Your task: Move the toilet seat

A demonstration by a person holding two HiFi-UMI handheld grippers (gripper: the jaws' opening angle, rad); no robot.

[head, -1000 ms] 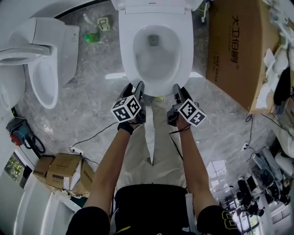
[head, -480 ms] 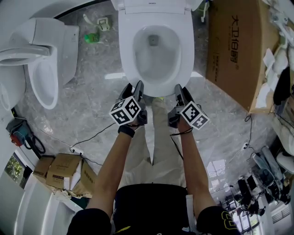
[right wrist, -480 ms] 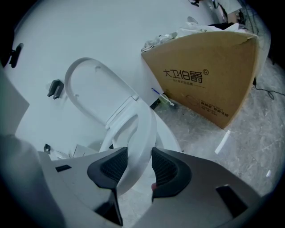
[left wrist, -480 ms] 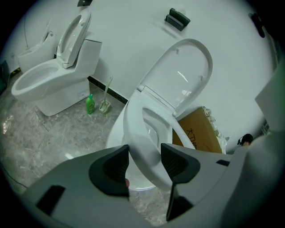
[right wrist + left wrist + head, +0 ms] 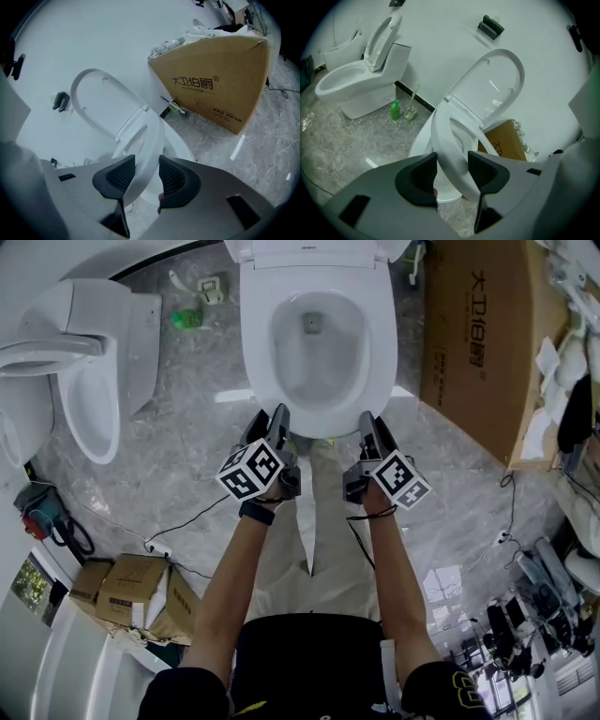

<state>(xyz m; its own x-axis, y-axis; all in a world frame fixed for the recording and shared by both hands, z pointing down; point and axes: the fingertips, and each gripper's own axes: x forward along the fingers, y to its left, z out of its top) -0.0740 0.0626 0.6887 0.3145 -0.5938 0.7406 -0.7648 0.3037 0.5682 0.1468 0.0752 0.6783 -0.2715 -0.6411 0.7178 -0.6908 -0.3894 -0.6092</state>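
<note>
At far left a second toilet [image 5: 89, 381] is cut off by the frame edge, with a green bottle [image 5: 187, 319] near it. My left hand-held gripper [image 5: 278, 418] has just been closing and is clamped on the toilet seat [image 5: 255, 343], whose front is tilted up off the bowl. The right hand-held gripper [image 5: 367, 420] has closed on it likewise. A cardboard box [image 5: 473, 343] stands just right of the toilet. I can't make out the clutter beyond it.

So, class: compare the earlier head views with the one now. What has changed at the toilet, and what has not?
The left gripper and right gripper have just been closing their jaws on the front rim of the toilet seat, and both have risen slightly with it. The open lid, second toilet and cardboard box stayed put.
</note>
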